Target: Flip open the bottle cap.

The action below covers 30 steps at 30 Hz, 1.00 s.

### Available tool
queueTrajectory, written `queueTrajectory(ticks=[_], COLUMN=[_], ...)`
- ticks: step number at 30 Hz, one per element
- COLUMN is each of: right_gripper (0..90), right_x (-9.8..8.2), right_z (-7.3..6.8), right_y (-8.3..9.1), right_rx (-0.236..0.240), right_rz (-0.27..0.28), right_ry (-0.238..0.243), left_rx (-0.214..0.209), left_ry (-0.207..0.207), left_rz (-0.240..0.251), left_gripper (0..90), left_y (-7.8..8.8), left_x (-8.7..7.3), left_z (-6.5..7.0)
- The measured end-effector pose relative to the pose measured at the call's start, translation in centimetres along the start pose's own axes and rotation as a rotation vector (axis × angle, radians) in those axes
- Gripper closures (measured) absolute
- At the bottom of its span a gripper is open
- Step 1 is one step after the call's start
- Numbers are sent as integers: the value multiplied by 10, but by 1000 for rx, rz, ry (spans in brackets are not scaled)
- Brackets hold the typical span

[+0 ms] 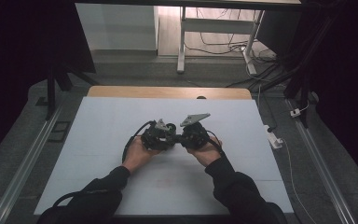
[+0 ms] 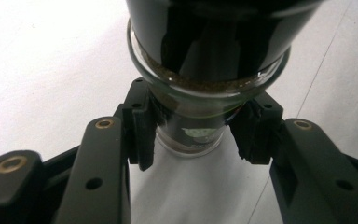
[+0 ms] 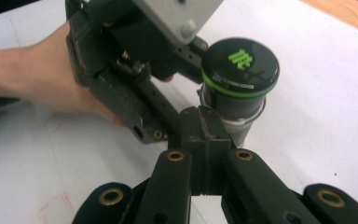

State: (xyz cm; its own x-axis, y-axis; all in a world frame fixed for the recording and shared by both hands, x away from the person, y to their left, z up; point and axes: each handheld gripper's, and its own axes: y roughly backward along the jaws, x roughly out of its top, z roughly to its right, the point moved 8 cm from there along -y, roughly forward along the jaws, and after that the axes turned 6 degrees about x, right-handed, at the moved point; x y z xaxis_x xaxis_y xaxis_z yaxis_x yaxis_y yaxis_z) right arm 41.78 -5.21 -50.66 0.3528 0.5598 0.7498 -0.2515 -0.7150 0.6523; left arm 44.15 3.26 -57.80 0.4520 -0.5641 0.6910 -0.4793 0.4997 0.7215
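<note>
Jaws of the left gripper are clamped on the glass neck of a small jar with brown powder inside, held just above the white table. Right gripper has its pads pressed flat together with nothing between them, just beside the jar's black lid with its green ring. Judgement: jar secured; lid on and seated, so unscrewing looks not yet begun.
</note>
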Motion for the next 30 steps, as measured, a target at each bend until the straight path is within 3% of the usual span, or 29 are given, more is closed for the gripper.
queueTrajectory(ticks=[8,21,24,30], right_gripper=[895,896,896,896], right_x=[4,6,13,14], right_z=[3,2,3,8], right_y=[-7,-8,-4,1], right_rx=[2,-6,-16,-12], right_rz=[12,13,55,64], right_ry=[-28,-34,-46,-69], left_rx=[0,2,12,8], left_ry=[-3,-4,-10,-9], left_rz=[0,4,6,6], left_gripper=[539,540,540,540], left_y=[0,0,0,0], left_x=[0,-1,-1,-1], left_z=[0,0,1,0])
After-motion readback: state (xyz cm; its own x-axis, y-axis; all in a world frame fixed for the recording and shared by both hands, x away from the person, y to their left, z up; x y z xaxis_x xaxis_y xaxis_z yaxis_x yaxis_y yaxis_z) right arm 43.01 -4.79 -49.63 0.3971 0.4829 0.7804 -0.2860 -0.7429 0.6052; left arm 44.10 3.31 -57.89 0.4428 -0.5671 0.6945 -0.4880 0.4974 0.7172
